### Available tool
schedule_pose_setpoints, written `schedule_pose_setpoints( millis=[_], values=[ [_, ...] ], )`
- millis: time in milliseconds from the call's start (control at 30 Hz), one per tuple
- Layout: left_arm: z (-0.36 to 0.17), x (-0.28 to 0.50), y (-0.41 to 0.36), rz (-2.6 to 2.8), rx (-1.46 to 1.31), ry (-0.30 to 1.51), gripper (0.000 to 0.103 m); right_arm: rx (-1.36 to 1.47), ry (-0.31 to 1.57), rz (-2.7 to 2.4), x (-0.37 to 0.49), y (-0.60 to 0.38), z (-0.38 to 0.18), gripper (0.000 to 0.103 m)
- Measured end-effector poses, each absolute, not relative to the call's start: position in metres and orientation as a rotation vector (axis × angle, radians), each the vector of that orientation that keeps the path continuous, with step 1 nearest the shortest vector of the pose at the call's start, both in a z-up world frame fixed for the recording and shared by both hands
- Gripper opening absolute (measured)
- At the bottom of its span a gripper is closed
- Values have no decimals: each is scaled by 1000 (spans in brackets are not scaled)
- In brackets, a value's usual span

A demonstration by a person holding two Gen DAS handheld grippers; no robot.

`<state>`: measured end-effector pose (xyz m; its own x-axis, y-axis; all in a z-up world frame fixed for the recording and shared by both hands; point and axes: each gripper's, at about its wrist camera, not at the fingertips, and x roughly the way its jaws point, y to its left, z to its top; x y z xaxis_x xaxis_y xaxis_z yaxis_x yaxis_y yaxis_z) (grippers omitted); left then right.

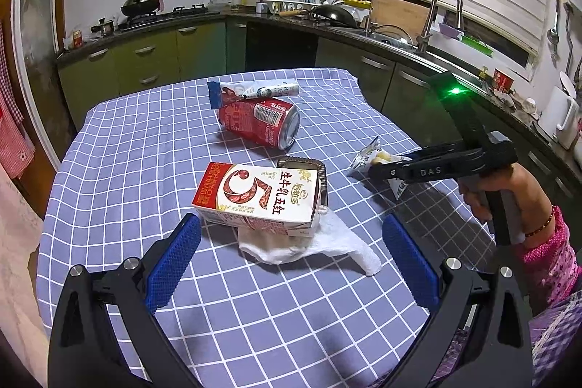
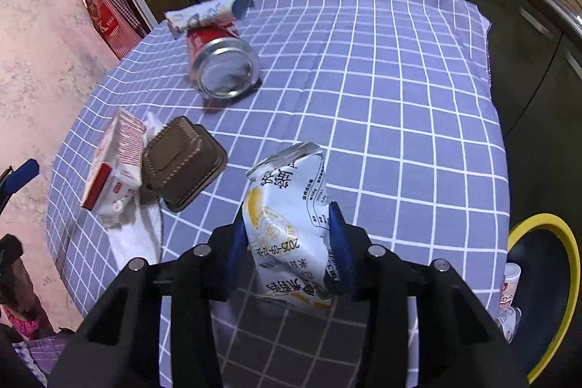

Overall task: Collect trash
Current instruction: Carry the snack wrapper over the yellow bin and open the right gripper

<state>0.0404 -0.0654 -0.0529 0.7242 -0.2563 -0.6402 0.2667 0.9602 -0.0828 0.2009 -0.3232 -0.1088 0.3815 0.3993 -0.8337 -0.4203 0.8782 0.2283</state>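
On the blue checked tablecloth (image 1: 138,148) lie a red and white milk carton (image 1: 254,195) on a white tissue (image 1: 327,242), a brown plastic tray (image 1: 305,166) behind the carton, a red can (image 1: 262,122) on its side and a white and blue wrapper (image 1: 251,91) on the can. My left gripper (image 1: 291,257) is open, just short of the carton. My right gripper (image 2: 287,242) is shut on a white and yellow snack bag (image 2: 287,217), held above the table; the bag also shows in the left wrist view (image 1: 367,159).
A yellow-rimmed bin (image 2: 545,290) with trash inside stands off the table's right edge. Green kitchen cabinets (image 1: 145,60) and a countertop with a sink (image 1: 400,39) run behind and to the right of the table. Bare floor (image 2: 43,68) lies to the left.
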Motion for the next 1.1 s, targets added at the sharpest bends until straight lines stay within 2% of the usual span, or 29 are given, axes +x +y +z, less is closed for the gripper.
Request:
schedule_pose_setpoints(
  millis=[200, 400, 633, 867, 967, 1033, 1100],
  values=[
    [-53, 39, -68, -297, 21, 701, 98, 28, 973, 516, 178, -343, -83, 40],
    [-54, 39, -71, -307, 24, 701, 98, 94, 902, 371, 151, -406, -68, 41],
    [-58, 41, -78, -314, 30, 715, 98, 186, 928, 122, 133, -503, -90, 41],
    [-60, 43, -89, -329, 51, 725, 98, 227, 964, -30, 128, -554, -116, 41],
    [-62, 44, -93, -334, 63, 729, 98, 254, 976, -74, 133, -569, -127, 43],
    [-63, 43, -94, -336, 69, 732, 98, 262, 977, -107, 135, -576, -132, 55],
    [-64, 44, -94, -335, 72, 734, 98, 241, 971, -147, 134, -577, -133, 55]
  ],
)
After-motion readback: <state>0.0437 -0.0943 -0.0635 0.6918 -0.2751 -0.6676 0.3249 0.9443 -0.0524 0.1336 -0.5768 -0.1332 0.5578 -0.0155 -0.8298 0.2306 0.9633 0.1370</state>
